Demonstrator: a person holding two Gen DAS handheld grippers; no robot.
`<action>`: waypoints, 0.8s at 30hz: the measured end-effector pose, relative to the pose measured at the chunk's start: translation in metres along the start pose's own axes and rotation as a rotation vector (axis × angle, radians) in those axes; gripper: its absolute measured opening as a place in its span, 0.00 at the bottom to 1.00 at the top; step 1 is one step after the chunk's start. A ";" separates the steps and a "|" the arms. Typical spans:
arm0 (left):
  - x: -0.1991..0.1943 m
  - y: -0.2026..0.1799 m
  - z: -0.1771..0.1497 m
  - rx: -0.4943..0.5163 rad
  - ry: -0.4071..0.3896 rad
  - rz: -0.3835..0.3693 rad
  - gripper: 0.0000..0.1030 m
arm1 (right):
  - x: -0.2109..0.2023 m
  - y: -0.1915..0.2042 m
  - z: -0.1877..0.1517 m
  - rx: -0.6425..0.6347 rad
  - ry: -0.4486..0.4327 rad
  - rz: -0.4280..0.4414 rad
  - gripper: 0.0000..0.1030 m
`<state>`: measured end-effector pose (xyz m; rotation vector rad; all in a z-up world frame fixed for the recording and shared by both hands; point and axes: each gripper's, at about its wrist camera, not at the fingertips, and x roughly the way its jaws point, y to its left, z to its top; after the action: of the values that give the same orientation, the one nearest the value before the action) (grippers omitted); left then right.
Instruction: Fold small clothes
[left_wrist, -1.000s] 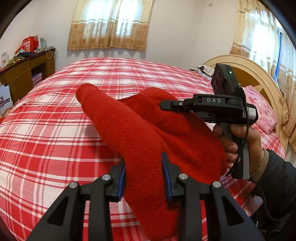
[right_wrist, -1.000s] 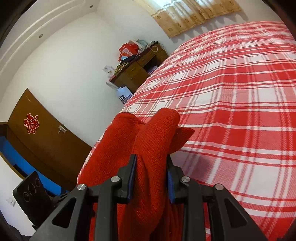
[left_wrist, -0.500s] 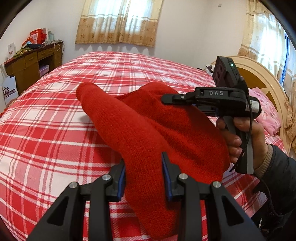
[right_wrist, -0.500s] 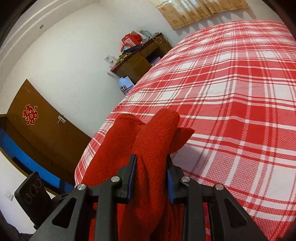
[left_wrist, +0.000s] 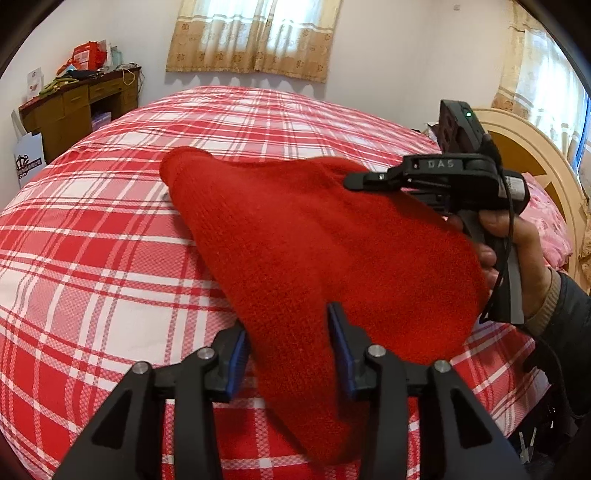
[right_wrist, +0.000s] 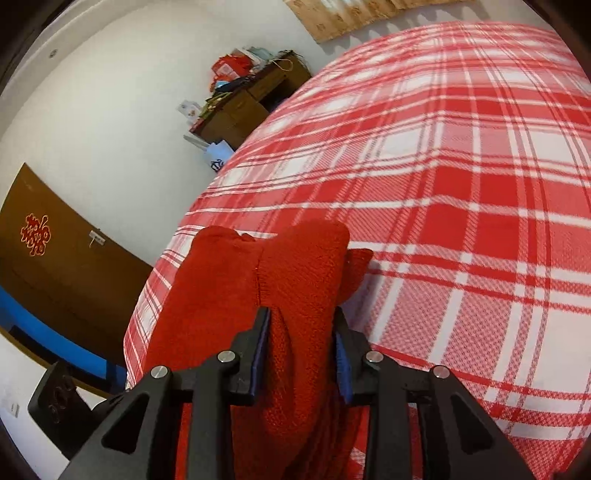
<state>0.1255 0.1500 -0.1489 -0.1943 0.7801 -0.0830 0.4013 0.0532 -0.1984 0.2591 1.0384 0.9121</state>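
A red knit garment (left_wrist: 325, 251) hangs stretched between both grippers, low over the red-and-white checked bedspread (left_wrist: 110, 236). My left gripper (left_wrist: 288, 347) holds its near edge; the jaws are opening, and the knit still fills the gap and touches both pads. In the left wrist view, my right gripper (left_wrist: 354, 181) grips the far right edge, held by a hand (left_wrist: 517, 243). From the right wrist view, that gripper (right_wrist: 301, 332) is shut on a bunched fold of the garment (right_wrist: 295, 280). The garment's far tip rests on the bed.
A wooden desk (left_wrist: 74, 107) with clutter stands at the far left wall, a paper bag (left_wrist: 29, 158) beside it. A curved headboard (left_wrist: 532, 147) and pink pillow (left_wrist: 546, 225) lie at the right. A brown door (right_wrist: 55, 266) shows in the right wrist view.
Both grippers sank toward the bed with the garment. The left jaws have widened slightly around the knit. The garment now drapes flatter and lower.
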 end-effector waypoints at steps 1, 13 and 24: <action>-0.001 -0.001 0.000 0.005 -0.003 0.013 0.48 | 0.000 -0.002 -0.001 0.005 0.000 -0.007 0.33; -0.043 -0.010 0.010 0.068 -0.135 0.118 0.74 | -0.073 0.047 -0.021 -0.143 -0.177 -0.033 0.49; 0.004 0.035 -0.001 -0.090 -0.051 0.190 0.89 | -0.051 0.040 -0.071 -0.124 -0.058 -0.028 0.54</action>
<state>0.1275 0.1836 -0.1592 -0.2057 0.7481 0.1368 0.3121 0.0239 -0.1796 0.1660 0.9260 0.9350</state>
